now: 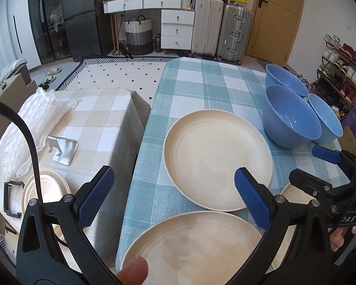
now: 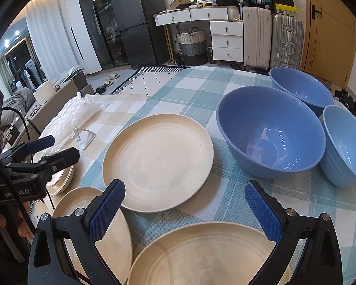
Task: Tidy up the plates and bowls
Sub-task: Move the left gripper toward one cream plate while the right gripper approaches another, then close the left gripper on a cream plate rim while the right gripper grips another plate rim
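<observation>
Between the wide-open jaws of the left gripper (image 1: 174, 197) lies a cream plate (image 1: 217, 159) on the checked tabletop (image 1: 201, 87). Nothing is held. Below those jaws sits another cream plate (image 1: 192, 244). The right gripper (image 2: 185, 210) is wide open too and holds nothing. Ahead of its jaws, to the right, stand three blue bowls: a big bowl (image 2: 270, 130), a far bowl (image 2: 301, 90) and a small bowl (image 2: 346, 147), close together.
</observation>
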{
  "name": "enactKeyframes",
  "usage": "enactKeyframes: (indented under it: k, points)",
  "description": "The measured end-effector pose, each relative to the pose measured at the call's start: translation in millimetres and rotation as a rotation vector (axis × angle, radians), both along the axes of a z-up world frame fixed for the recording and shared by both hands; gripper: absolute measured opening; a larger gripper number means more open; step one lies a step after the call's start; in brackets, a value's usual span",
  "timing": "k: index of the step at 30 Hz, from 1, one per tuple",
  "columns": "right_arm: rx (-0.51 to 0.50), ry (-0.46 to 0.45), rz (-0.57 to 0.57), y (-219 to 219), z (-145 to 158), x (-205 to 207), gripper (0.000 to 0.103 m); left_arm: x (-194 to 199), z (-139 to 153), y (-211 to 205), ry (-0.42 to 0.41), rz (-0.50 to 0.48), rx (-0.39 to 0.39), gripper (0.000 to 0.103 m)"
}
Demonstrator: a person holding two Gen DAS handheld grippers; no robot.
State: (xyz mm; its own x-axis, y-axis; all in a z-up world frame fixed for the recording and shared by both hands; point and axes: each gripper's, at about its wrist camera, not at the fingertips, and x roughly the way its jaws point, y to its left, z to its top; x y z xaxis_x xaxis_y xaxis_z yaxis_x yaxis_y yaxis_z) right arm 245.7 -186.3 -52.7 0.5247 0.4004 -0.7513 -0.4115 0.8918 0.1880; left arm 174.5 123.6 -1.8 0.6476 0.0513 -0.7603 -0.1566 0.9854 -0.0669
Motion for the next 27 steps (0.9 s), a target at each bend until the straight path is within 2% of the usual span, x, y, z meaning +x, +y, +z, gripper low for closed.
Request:
enactKeyframes:
  k: [5, 15, 23, 27]
  points:
    - [-0.014, 0.029, -0.007, 4.8, -3.8, 9.8, 0.103, 18.3, -12.0, 2.5, 0.034, -0.011, -0.019, 0.101]
    - [0.036, 0.147, -0.037, 0.8, -21.7, 36.3, 0.103, 50.6, -31.8, 13.6, 0.089, -0.006, -0.052, 0.101]
    - [0.005, 0.191, -0.047, 9.0, -37.3, 52.3, 0.103, 65.1, -52.9, 17.9, 0.119, -0.012, -0.077, 0.100]
    - [0.032, 0.236, -0.053, 11.4, -45.4, 62.5, 0.100, 74.5, -60.9, 20.4, 0.144, 0.000, -0.072, 0.090]
